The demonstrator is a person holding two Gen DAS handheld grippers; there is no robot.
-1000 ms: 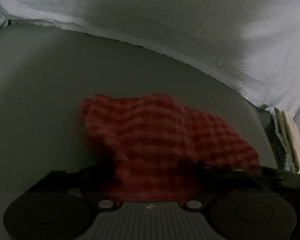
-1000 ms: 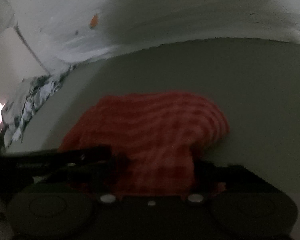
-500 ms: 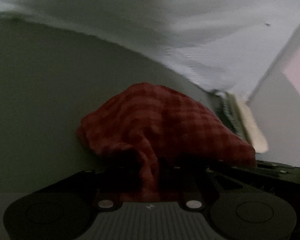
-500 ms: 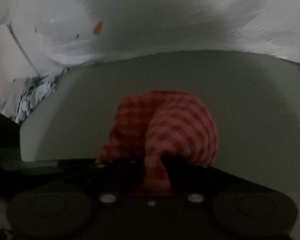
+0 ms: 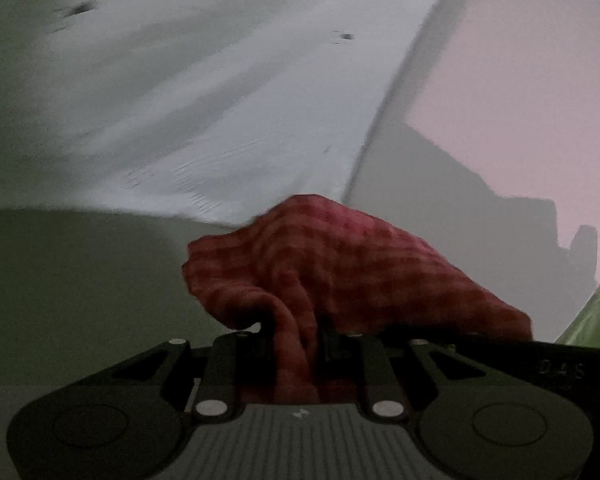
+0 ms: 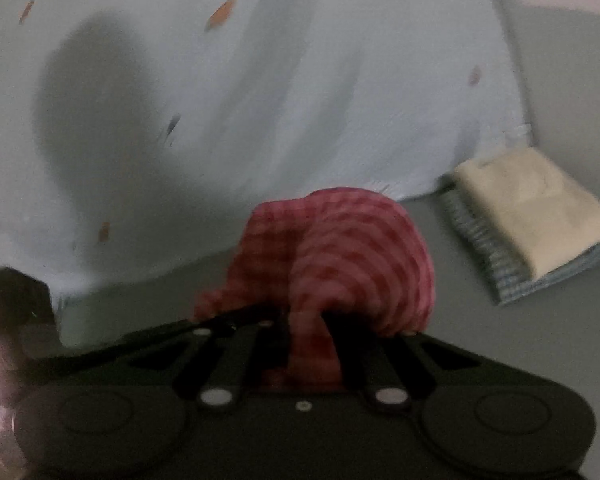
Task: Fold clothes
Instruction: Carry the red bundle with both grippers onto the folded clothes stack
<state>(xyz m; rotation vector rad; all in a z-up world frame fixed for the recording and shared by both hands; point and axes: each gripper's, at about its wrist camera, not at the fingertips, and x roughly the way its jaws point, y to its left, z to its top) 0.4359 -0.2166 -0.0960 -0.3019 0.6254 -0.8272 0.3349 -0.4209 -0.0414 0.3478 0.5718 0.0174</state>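
Note:
A red checked cloth (image 5: 340,264) is bunched up and held off the grey table. My left gripper (image 5: 296,336) is shut on one edge of it, with the fabric pinched between the jaws. My right gripper (image 6: 310,328) is shut on the same red checked cloth (image 6: 340,252) at another edge. The cloth bulges forward over both sets of fingers and hides their tips. The right gripper's black finger shows at the lower right of the left wrist view.
A white sheet with small orange prints (image 6: 260,100) lies across the far side of the table (image 6: 480,320). A folded stack with a cream cloth on top (image 6: 528,216) sits at the right. A pinkish wall (image 5: 532,100) stands beyond the table.
Both grippers have closed on the red cloth and lifted it, bringing its edges together so it is more bunched. Both views have swung up and to the right.

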